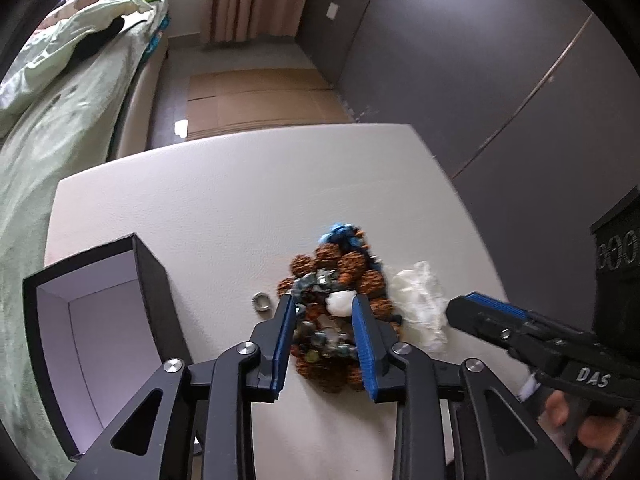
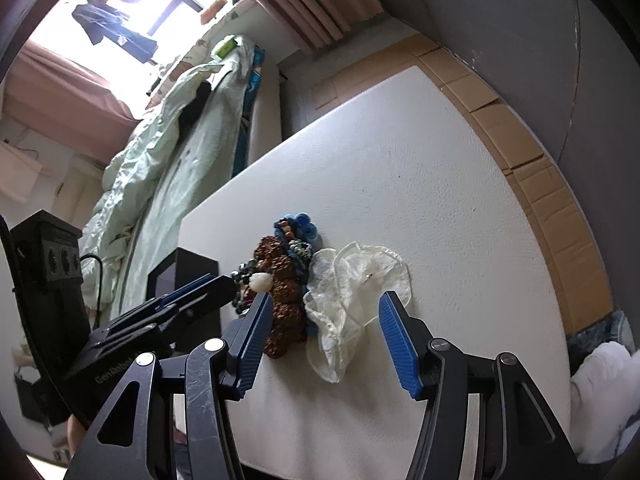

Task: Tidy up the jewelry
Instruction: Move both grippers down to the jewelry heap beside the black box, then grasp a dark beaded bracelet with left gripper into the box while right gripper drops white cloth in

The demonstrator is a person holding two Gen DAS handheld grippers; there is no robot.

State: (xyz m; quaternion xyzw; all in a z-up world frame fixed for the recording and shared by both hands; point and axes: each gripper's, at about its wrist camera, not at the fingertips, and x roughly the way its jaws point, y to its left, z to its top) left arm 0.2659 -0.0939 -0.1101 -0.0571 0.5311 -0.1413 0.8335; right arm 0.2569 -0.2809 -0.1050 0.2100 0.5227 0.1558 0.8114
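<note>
Over the jewelry pile (image 1: 336, 312), left hand-held gripper (image 1: 324, 302) straddles it, part-open.

We see our right tool (image 2: 320, 336) poised with its jaws apart over a sheer white pouch (image 2: 352, 300) on the tabletop (image 2: 460, 208). Touching the pouch's left side lies a heap of brown beaded jewelry (image 2: 282, 292), where our left tool (image 2: 228, 286) reaches.

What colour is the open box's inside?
White inside the black open box; clearest in the left wrist view.
</note>
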